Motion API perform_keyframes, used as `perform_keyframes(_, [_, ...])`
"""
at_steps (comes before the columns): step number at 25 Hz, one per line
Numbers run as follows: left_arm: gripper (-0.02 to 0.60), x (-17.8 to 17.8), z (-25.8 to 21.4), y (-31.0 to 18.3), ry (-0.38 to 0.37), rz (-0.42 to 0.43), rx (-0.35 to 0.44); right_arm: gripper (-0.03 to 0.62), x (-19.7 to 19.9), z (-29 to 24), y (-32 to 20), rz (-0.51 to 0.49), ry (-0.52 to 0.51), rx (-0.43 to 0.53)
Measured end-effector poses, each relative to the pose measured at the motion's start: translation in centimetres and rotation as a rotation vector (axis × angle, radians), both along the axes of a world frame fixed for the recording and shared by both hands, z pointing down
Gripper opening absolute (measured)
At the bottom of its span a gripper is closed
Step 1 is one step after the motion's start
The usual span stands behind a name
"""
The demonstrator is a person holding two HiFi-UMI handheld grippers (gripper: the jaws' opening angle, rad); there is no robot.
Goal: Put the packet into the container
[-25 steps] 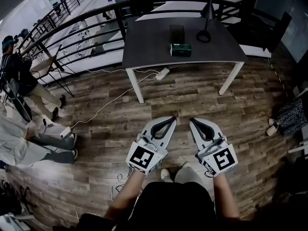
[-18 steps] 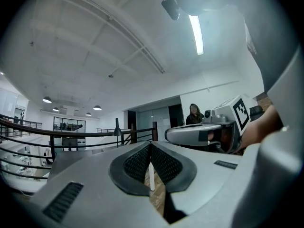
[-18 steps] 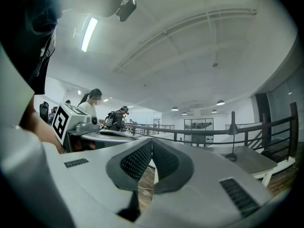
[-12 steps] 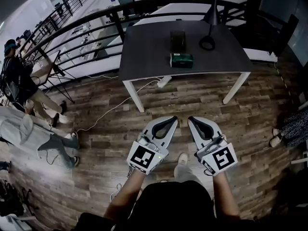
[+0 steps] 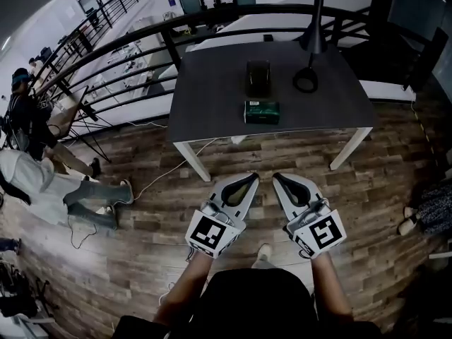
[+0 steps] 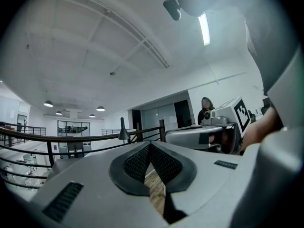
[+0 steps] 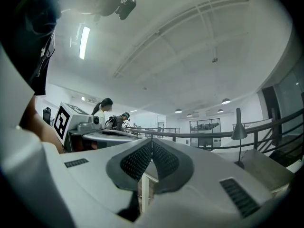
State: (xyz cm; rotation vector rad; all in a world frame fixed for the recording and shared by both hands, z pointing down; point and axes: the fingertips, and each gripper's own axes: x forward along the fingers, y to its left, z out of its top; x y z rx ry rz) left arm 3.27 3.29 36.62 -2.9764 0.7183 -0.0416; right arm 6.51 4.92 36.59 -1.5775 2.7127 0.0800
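A green packet (image 5: 262, 111) lies flat near the front of a dark grey table (image 5: 212, 97). Just behind it stands a dark open container (image 5: 258, 78). Both grippers hang over the wooden floor, short of the table's front edge and pointing at it. My left gripper (image 5: 256, 176) is shut with nothing in it; its ribbed pads meet at the tip (image 6: 150, 144). My right gripper (image 5: 276, 176) is shut and empty too, its pads pressed together (image 7: 152, 140). Each gripper view shows the other gripper beside it.
A black lamp (image 5: 308, 55) stands on the table's right side, next to the container. A dark railing (image 5: 141, 34) runs behind the table. People (image 5: 42, 182) stand at the left, with a tripod. A white cable (image 5: 162, 179) trails across the floor by the table's left leg.
The table has come nearer and lower in the head view. Both grippers kept side by side and shut. The people at the left have shifted.
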Motion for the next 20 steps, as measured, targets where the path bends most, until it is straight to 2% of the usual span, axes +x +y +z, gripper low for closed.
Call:
perform_keyframes(7, [0.005, 3.5, 0.9, -4.2, -0.036, -0.034, 0.017, 0.005, 4.4, 1.1, -4.1, -0.018, -0.021, -0.011])
perform_keyframes(13, [0.006, 4.5, 0.6, -6.1, -0.054, -0.05, 0.026, 0.005, 5.9, 1.4, -6.0, -0.042, -0.038, -0.007])
perform_keyframes(20, [0.005, 5.9, 2.3, -11.1, -0.044, -0.042, 0.001, 0.005, 7.2, 2.8, -10.8, -0.032, -0.041, -0.029])
